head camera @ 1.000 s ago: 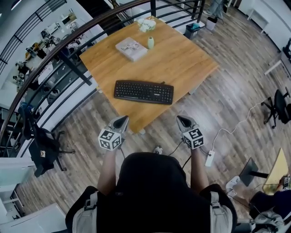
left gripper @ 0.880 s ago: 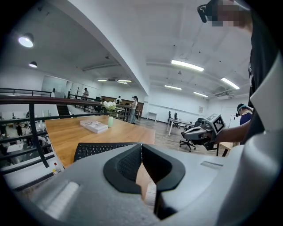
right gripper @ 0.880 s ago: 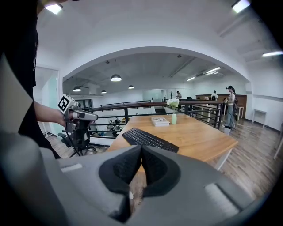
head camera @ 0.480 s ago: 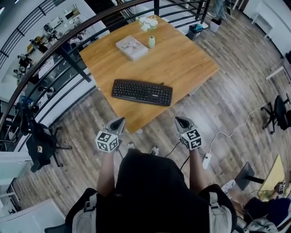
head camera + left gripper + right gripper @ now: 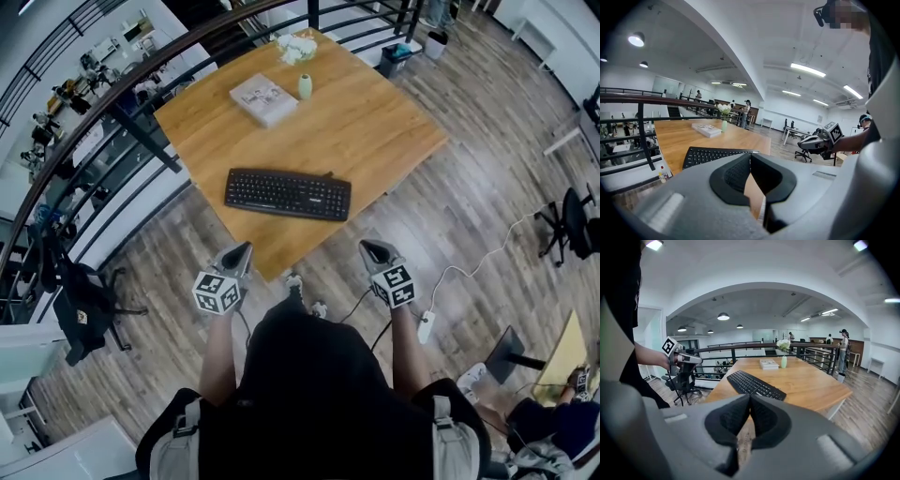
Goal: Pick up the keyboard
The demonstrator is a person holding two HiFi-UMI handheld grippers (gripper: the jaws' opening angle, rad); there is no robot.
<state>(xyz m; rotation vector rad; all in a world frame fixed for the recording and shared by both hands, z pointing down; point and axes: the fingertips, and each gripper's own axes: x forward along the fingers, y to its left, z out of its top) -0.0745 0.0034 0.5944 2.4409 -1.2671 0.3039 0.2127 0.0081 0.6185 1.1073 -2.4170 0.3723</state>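
A black keyboard (image 5: pixel 288 194) lies flat near the front corner of the wooden table (image 5: pixel 366 122), its cable end toward the middle. It shows too in the left gripper view as the keyboard (image 5: pixel 710 154) and in the right gripper view as the keyboard (image 5: pixel 753 384). My left gripper (image 5: pixel 241 252) is held short of the table's near edge, jaws shut and empty. My right gripper (image 5: pixel 368 249) is level with it to the right, off the table corner, also shut with nothing between its pads. Both point toward the keyboard and stand apart from it.
A white book (image 5: pixel 263 98), a small pale green bottle (image 5: pixel 305 87) and white flowers (image 5: pixel 295 46) stand at the table's far side. A dark railing (image 5: pixel 112 108) runs along the left. Office chairs (image 5: pixel 82 300) and a power strip (image 5: pixel 427 326) sit on the wooden floor.
Both grippers have drifted a little forward toward the table's front edge and slightly down. The keyboard has not moved.
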